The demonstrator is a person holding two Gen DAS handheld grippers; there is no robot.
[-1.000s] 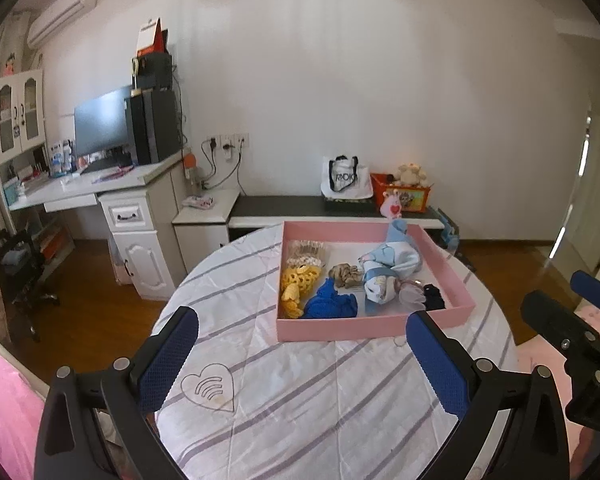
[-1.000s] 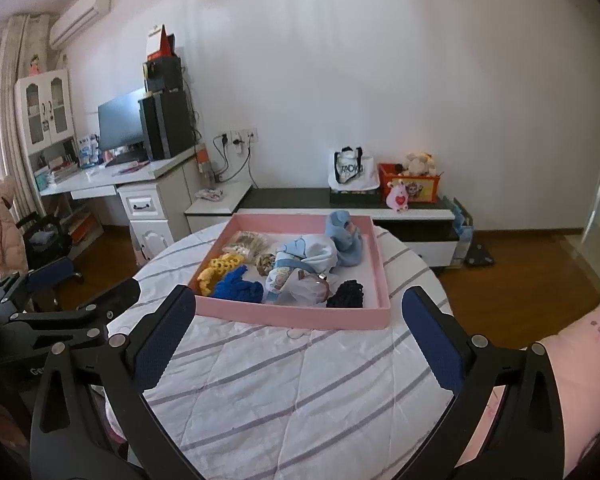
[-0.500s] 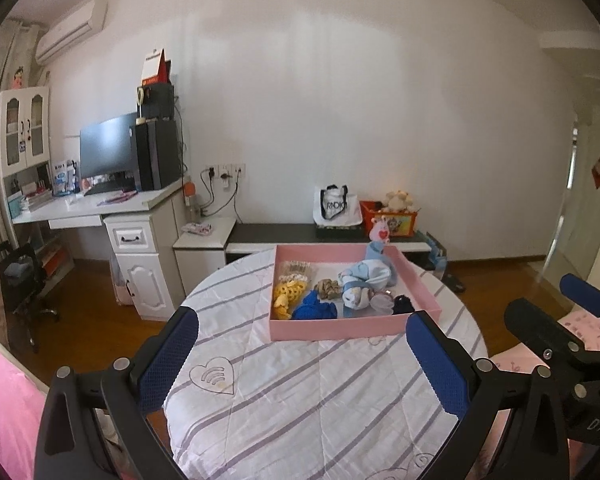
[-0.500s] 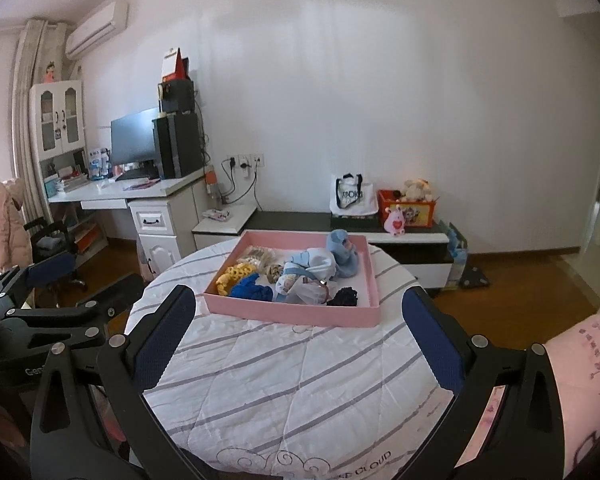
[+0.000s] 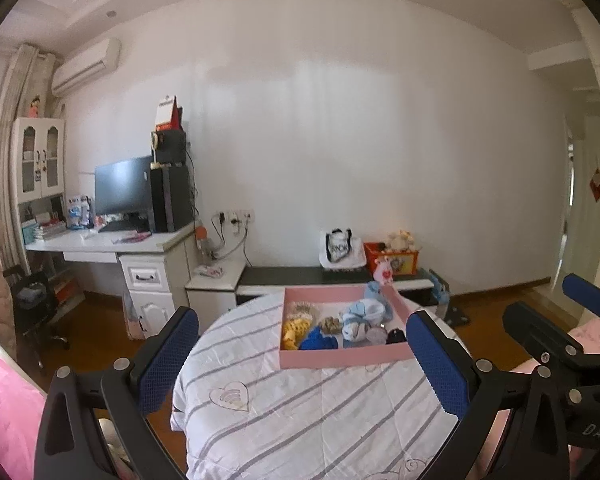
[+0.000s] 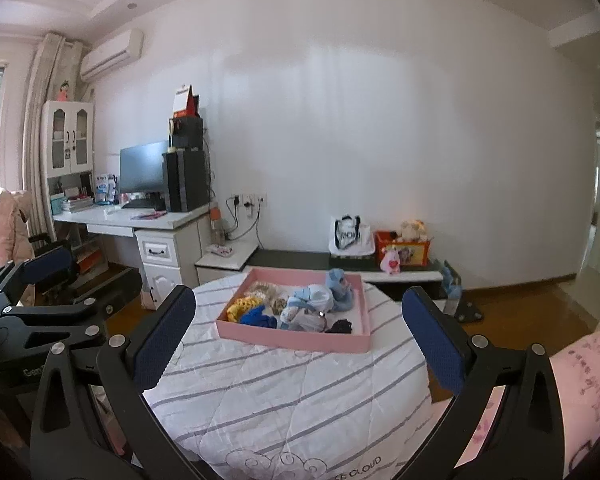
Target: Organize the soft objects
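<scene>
Grippers, left (image 5: 302, 354) and right (image 6: 300, 338), hang spread and empty, short of the pink tray (image 6: 292, 339) holding soft items on the table (image 6: 284, 392).

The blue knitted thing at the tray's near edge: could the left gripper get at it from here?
Probably yes. The blue knitted item lies uncovered in the pink tray, and the left gripper is open with only bare tablecloth between.

Soft items (image 5: 342, 326) heaped in pink tray (image 5: 340, 359)

a monitor (image 6: 143, 170) on a white desk (image 6: 140, 222) beside a tote bag (image 6: 350, 236)
</scene>
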